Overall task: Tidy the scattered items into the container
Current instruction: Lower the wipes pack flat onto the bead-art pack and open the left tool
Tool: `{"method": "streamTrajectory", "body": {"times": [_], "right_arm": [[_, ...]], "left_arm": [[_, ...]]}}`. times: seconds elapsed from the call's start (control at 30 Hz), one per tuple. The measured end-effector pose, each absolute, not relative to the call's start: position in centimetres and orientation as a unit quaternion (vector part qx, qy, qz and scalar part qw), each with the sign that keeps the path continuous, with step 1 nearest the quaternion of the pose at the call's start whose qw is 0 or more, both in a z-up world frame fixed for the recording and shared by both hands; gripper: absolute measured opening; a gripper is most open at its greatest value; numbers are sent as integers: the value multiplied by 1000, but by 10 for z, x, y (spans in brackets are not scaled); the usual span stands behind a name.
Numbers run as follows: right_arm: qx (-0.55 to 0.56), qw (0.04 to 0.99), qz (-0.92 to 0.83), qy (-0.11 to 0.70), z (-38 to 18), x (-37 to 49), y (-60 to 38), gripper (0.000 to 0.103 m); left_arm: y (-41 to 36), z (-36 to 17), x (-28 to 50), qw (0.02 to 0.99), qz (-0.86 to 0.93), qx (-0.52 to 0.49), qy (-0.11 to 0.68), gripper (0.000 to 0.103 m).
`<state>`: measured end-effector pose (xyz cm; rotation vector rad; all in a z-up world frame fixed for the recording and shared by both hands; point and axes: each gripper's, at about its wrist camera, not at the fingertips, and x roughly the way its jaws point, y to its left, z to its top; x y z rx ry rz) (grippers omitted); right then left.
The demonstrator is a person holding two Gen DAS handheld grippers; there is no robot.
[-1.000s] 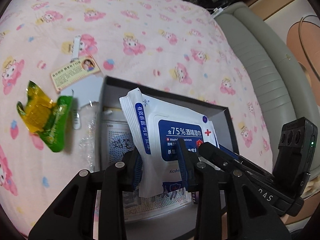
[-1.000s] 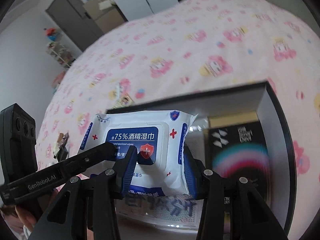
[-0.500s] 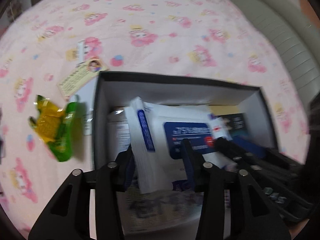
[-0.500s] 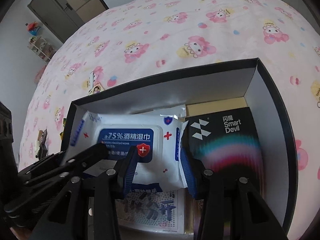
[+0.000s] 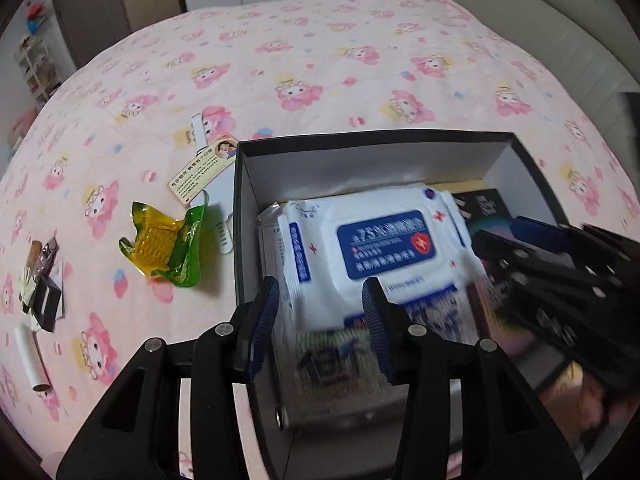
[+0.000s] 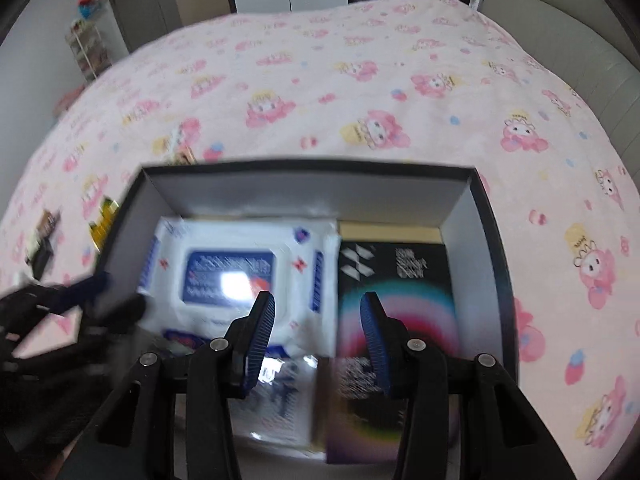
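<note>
A white and blue pack of wipes [image 5: 376,248] lies flat in the black box [image 5: 360,168], beside a black Smart Devil carton [image 6: 396,280] and over a flat printed pack [image 5: 332,364]. My left gripper [image 5: 320,316] hovers over the pack's near left corner. Its jaws are parted and the pads do not press the pack. My right gripper [image 6: 318,320] hangs above the seam between the wipes [image 6: 240,272] and the carton. It stands open with nothing between its fingers. Each tool shows blurred at the edge of the other's view.
On the pink bedspread left of the box lie a green and yellow wrapper [image 5: 168,248], a printed card [image 5: 202,174], a white strap [image 5: 198,128], small dark packets [image 5: 42,280] and a white roll [image 5: 30,360]. A grey padded headboard [image 5: 560,20] runs along the right.
The wipes pack went from upright between the left fingers above the box to lying flat inside it. The left jaws widened and the gripper pulled back. Both views swung round.
</note>
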<state>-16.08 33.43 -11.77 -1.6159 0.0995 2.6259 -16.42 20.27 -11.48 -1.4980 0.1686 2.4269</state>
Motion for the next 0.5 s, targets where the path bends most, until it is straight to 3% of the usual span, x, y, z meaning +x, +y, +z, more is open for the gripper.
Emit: {"method": "streamTrajectory", "body": {"times": [0.5], "right_arm": [[-579,-3,816,-10,-146,-153,325,41]], "left_arm": [[234,-150,-164,178,786,-581,113,42]]}}
